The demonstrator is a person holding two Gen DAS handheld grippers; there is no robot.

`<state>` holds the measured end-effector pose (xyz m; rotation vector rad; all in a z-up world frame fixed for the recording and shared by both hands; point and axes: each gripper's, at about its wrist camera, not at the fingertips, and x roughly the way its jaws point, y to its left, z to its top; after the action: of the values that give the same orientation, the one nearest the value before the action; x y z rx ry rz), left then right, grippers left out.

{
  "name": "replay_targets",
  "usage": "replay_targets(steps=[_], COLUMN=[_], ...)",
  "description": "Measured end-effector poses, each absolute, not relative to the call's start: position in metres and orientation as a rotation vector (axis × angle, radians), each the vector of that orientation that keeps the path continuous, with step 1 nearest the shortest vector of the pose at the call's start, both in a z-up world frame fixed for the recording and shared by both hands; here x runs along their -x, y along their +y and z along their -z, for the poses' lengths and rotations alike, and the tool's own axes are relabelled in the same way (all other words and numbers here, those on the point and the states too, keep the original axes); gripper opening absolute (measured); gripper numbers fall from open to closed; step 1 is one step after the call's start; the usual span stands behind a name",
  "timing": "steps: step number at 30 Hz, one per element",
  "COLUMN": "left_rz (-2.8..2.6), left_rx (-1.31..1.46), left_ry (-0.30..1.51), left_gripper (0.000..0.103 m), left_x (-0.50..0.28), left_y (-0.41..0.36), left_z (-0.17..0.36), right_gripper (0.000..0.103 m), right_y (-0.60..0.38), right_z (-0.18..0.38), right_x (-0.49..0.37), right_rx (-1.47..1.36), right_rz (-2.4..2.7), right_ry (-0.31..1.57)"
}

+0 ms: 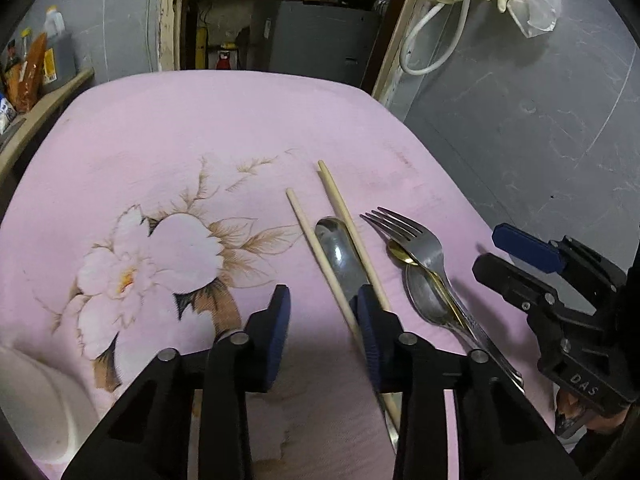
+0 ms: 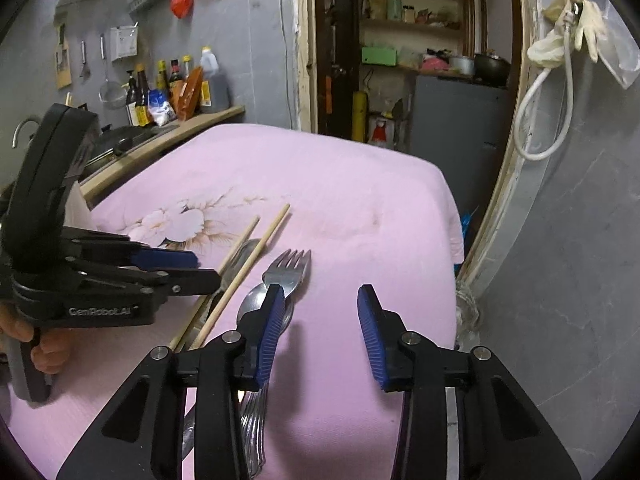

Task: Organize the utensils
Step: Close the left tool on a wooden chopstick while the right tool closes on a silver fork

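Two wooden chopsticks (image 1: 344,220) lie on the pink flowered cloth (image 1: 180,140), with a large steel spoon (image 1: 340,256) between them. To their right lie a steel fork (image 1: 420,240), a gold spoon (image 1: 404,254) and a second steel spoon (image 1: 428,296), stacked together. My left gripper (image 1: 322,320) is open and empty, its right finger over the chopsticks. My right gripper (image 2: 320,320) is open and empty, its left finger over the fork (image 2: 292,270) and spoon (image 2: 252,304). The chopsticks (image 2: 256,256) lie to its left.
A white dish rim (image 1: 36,400) sits at the cloth's near left. A counter with bottles (image 2: 176,84) runs along the left wall. A doorway with shelves (image 2: 400,60) is behind. The cloth's right edge (image 2: 452,240) drops beside a grey wall.
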<state>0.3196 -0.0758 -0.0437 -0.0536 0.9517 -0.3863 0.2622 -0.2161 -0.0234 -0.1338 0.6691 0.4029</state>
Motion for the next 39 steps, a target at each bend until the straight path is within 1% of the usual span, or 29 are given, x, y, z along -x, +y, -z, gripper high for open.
replay_targets(steps=[2, 5, 6, 17, 19, 25, 26, 27, 36, 39], left_rz=[0.390, 0.385, 0.385, 0.322, 0.311, 0.302, 0.306, 0.308, 0.339, 0.339], left_rx=[0.074, 0.100, 0.106, 0.130, 0.132, 0.136, 0.134, 0.133, 0.107, 0.078], left_ry=[0.956, 0.967, 0.969, 0.974, 0.967, 0.965, 0.965, 0.964, 0.986, 1.012], left_gripper=[0.014, 0.006, 0.006, 0.004, 0.002, 0.002, 0.002, 0.002, 0.003, 0.005], left_x=[-0.323, -0.328, -0.328, -0.316, -0.315, -0.313, -0.313, -0.314, -0.320, -0.327], left_y=[-0.074, -0.069, -0.067, -0.047, -0.046, -0.041, -0.040, -0.041, -0.049, -0.054], left_z=[0.042, 0.042, 0.042, 0.037, 0.036, 0.036, 0.036, 0.036, 0.037, 0.039], right_gripper=[0.036, 0.036, 0.036, 0.036, 0.036, 0.036, 0.035, 0.024, 0.023, 0.023], right_y=[-0.218, -0.217, -0.215, -0.182, -0.179, -0.176, -0.176, -0.175, -0.194, -0.206], right_z=[0.024, 0.025, 0.025, 0.034, 0.036, 0.036, 0.036, 0.036, 0.032, 0.033], right_x=[-0.265, -0.267, -0.267, -0.273, -0.278, -0.295, -0.296, -0.297, -0.292, -0.292], right_rx=[0.123, 0.121, 0.126, 0.301, 0.314, 0.314, 0.308, 0.299, 0.207, 0.177], right_rz=[-0.402, -0.409, -0.412, -0.435, -0.435, -0.444, -0.449, -0.463, -0.444, -0.414], right_ry=[0.678, 0.694, 0.699, 0.746, 0.757, 0.781, 0.784, 0.789, 0.773, 0.775])
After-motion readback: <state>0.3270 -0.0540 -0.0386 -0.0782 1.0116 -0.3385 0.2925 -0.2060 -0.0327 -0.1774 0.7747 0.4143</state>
